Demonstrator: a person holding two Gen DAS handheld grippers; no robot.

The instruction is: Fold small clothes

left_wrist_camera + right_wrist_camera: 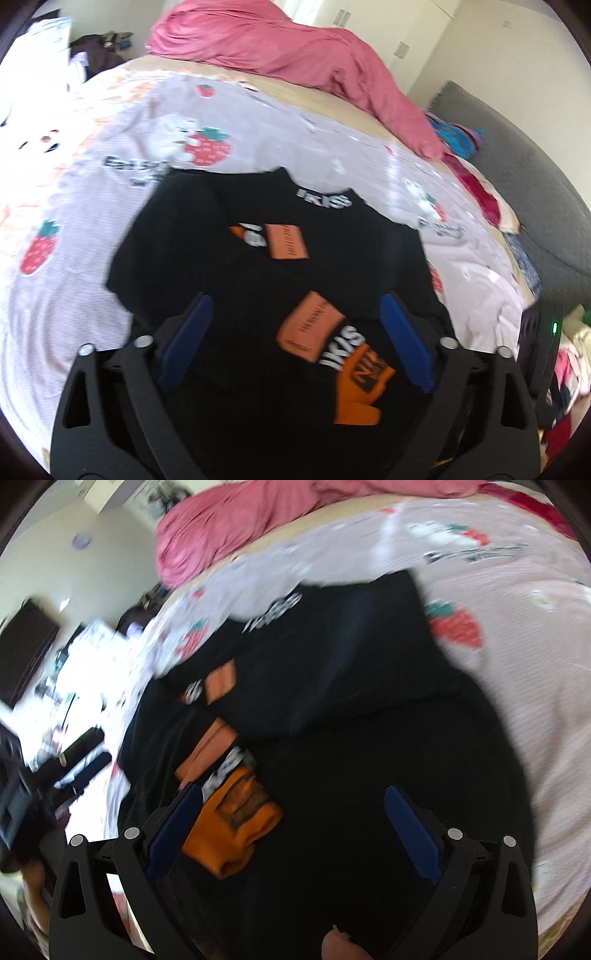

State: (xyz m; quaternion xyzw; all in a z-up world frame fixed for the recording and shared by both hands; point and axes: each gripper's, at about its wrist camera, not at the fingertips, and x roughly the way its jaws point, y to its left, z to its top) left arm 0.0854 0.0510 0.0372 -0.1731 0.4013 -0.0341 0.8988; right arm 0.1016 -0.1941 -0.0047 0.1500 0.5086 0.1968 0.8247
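A small black sweater (258,258) with orange patches and white lettering lies on the bed, its sleeves folded across the front. It also shows in the right wrist view (351,709). My left gripper (295,310) is open, its blue fingers (192,332) spread over the sweater's lower part and an orange glove-shaped patch (362,387). My right gripper (295,801) is open above the sweater's lower part, its left finger (177,819) beside the orange patch (236,819). Neither holds anything.
The bed has a pale sheet (92,192) printed with strawberries. A crumpled pink blanket (280,40) lies at the far end. A grey headboard (524,177) and colourful clothes (458,136) are at right. A cluttered desk (74,686) stands beyond the bed.
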